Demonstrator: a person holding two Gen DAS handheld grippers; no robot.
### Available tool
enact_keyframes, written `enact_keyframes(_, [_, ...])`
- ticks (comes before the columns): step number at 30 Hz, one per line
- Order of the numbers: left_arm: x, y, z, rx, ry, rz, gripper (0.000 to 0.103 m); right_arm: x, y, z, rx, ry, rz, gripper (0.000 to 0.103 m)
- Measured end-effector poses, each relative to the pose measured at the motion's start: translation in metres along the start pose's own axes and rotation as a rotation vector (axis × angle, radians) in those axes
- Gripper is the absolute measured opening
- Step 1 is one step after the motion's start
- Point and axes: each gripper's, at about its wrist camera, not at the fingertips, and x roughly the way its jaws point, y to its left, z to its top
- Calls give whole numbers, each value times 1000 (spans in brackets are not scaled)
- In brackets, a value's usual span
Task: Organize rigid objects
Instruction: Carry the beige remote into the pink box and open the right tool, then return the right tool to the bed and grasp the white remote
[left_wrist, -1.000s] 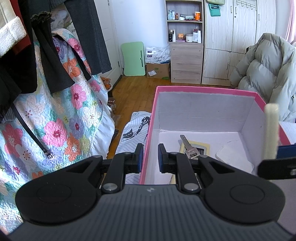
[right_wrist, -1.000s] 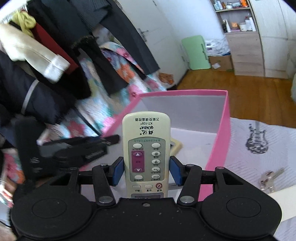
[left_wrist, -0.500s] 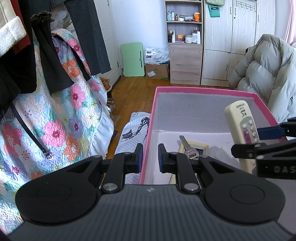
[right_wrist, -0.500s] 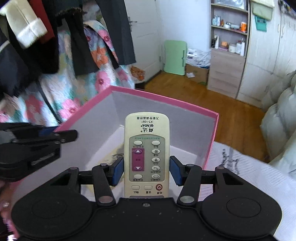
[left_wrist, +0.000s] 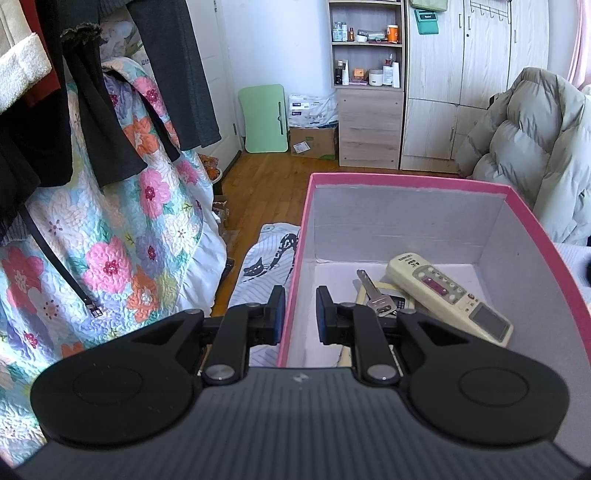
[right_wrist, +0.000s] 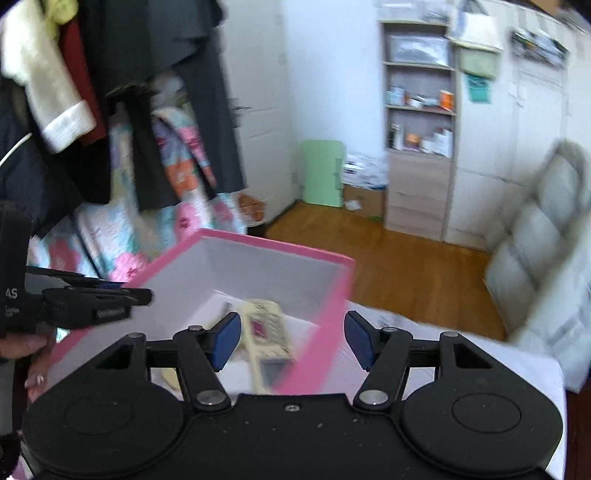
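Left wrist view: left gripper (left_wrist: 298, 312) pinches the pink box (left_wrist: 406, 181) wall; remote (left_wrist: 448, 298) lies on its floor beside a key (left_wrist: 373, 293).
Right wrist view: right gripper (right_wrist: 291, 341), jaws just widened, empty; it should lift clear of the rim.

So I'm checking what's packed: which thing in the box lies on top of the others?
The remote: long, cream, buttons up, resting across the flat yellow-edged item beside the key in the pink box.

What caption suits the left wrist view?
Left gripper clamps the pink box wall; remote and key inside.
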Motion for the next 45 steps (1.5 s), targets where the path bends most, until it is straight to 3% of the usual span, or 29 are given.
enact_keyframes(7, [-1, 0, -1, -4, -1, -1, 15, -15, -63, -50, 206, 109, -31, 69])
enact_keyframes(14, [0, -2, 0, -1, 1, 5, 15, -3, -82, -99, 383, 204, -65, 73])
enact_keyframes(20, [0, -1, 0, -1, 1, 6, 16, 29, -83, -101, 429, 238, -67, 78])
enact_keyframes(24, [1, 0, 1, 1, 0, 6, 16, 49, -88, -92, 459, 229, -124, 91])
enact_keyframes(30, [1, -1, 1, 3, 3, 7, 16, 72, -86, -81, 375, 212, -210, 93])
enact_keyframes(37, [2, -3, 1, -2, 1, 1, 16, 89, -62, -80, 170, 248, -277, 101])
enact_keyframes(45, [2, -2, 1, -4, 0, 0, 16, 61, -61, -85, 123, 289, -213, 92])
